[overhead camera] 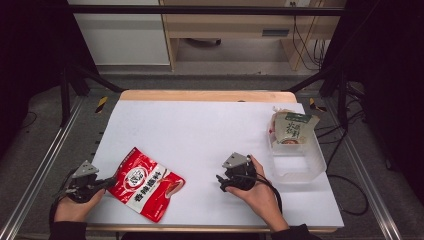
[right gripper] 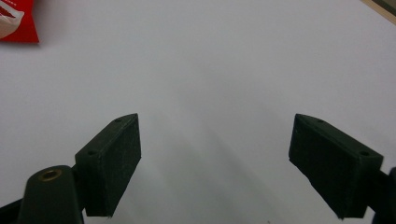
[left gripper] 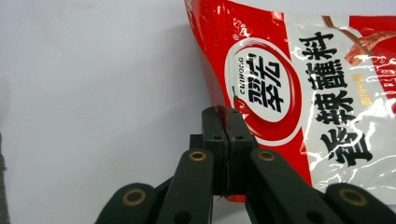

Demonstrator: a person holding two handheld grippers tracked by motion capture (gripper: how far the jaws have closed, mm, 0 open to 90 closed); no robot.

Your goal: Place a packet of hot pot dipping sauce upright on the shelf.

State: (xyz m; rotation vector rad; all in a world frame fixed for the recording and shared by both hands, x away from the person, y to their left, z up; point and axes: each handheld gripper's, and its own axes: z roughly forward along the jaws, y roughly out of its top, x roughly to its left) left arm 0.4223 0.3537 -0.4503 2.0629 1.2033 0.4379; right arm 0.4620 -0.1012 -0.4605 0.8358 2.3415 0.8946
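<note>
L gripper: jaws pressed together on the edge of the red pouch, pinching a thin strip of its left side near the bottom corner; the pouch's round logo sits just beside the jaw tips in the left gripper view. From the high view the L gripper is at the table's near-left corner w/ the red pouch lying flat on the white table top, stretching from the jaws toward the centre-front; pouch is glossy, red w/ a white panel and black characters (wrinkled along its right end).

R gripper: jaws spread wide, nothing btwn them, just bare white surface under them; a red corner of the pouch shows at the top left of the right gripper view. In the high view the R gripper rests near the table's front-centre, well apart from the pouch, hand wrapped around its body, cable trailing back along the wrist.

Far right: clear plastic bin at the table's right edge; a green-and-cream packet leans in its far end, tilted.
</note>
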